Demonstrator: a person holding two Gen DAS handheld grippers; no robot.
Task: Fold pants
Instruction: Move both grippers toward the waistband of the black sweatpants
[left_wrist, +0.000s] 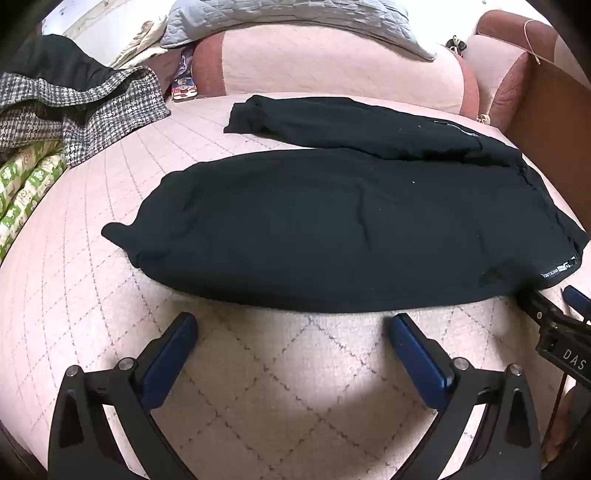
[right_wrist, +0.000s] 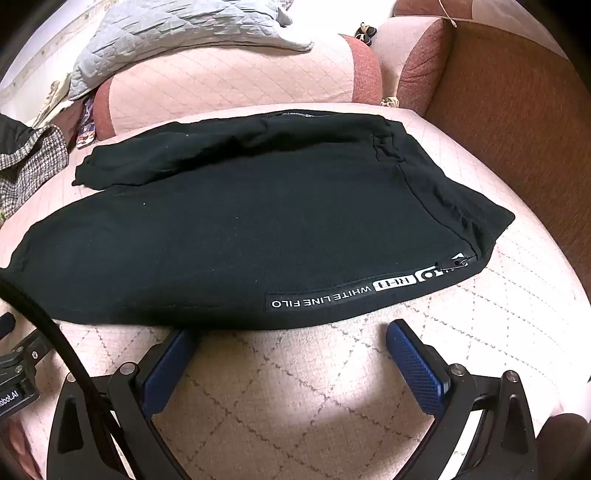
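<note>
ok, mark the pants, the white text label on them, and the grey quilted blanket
pants (left_wrist: 332, 229): left wrist view, middle of the near leg's flat black fabric.
white text label (right_wrist: 332, 297): right wrist view, on the printed lettering near the hem edge.
grey quilted blanket (right_wrist: 177, 33): right wrist view, middle of its quilted surface.

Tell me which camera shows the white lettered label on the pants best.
Right wrist: the label sits close and large on the pants, its lettering readable. In the left wrist view the label is small, at the far right edge, unreadable.
</note>
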